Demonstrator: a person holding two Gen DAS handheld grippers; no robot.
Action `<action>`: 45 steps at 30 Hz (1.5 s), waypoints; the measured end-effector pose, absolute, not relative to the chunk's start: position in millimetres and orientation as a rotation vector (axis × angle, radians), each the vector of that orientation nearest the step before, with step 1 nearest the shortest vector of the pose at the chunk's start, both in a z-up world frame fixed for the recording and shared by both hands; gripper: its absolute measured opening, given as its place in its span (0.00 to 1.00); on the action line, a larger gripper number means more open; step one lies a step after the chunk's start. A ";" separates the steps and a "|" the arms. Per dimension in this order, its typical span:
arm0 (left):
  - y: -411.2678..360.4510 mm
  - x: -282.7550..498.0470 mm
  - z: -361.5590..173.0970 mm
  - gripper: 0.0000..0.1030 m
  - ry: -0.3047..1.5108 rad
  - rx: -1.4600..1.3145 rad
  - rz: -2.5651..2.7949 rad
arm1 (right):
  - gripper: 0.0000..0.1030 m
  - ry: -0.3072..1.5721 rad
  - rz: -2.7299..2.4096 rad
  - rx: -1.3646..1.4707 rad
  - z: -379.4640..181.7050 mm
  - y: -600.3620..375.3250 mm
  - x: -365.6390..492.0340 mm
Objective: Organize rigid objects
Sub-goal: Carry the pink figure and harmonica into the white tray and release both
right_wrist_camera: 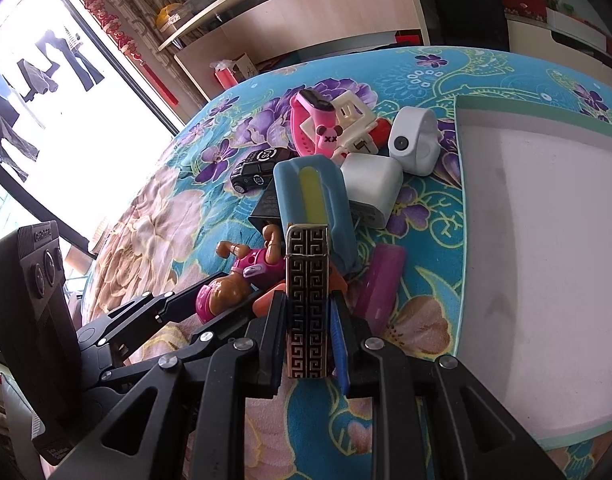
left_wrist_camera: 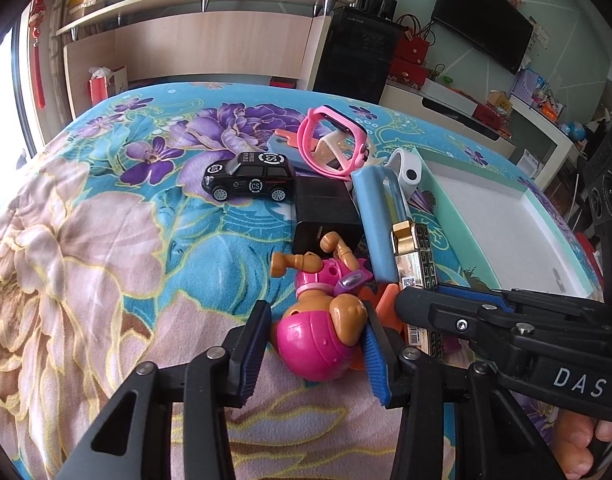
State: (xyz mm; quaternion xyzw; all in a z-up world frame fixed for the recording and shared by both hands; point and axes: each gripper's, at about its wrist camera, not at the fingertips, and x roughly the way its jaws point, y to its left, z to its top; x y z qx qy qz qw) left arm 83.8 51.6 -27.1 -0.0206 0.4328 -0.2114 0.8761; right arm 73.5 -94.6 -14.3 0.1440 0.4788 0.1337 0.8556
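A toy dog (left_wrist_camera: 318, 340) with a pink helmet lies on its back on the floral blanket. Its head sits between the blue pads of my left gripper (left_wrist_camera: 316, 316), which is shut on it. My right gripper (right_wrist_camera: 308, 312) is shut on a gold and black patterned lighter (right_wrist_camera: 308, 280), held upright just above the pile. In the left wrist view the right gripper (left_wrist_camera: 410, 304) reaches in from the right with the lighter (left_wrist_camera: 414, 256). A blue case (right_wrist_camera: 310, 200) lies right behind the lighter.
A white box with a teal rim (right_wrist_camera: 462, 200) lies open to the right of the pile. Also in the pile are a black toy car (left_wrist_camera: 248, 176), a pink watch (left_wrist_camera: 330, 140), a black charger (left_wrist_camera: 326, 212), a white charger (right_wrist_camera: 370, 188), a white band (right_wrist_camera: 414, 144) and a purple piece (right_wrist_camera: 380, 284).
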 end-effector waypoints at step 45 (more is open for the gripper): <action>-155.2 86.0 46.2 0.45 0.825 0.167 -0.545 | 0.21 0.824 -0.308 0.451 27.0 -318.8 24.7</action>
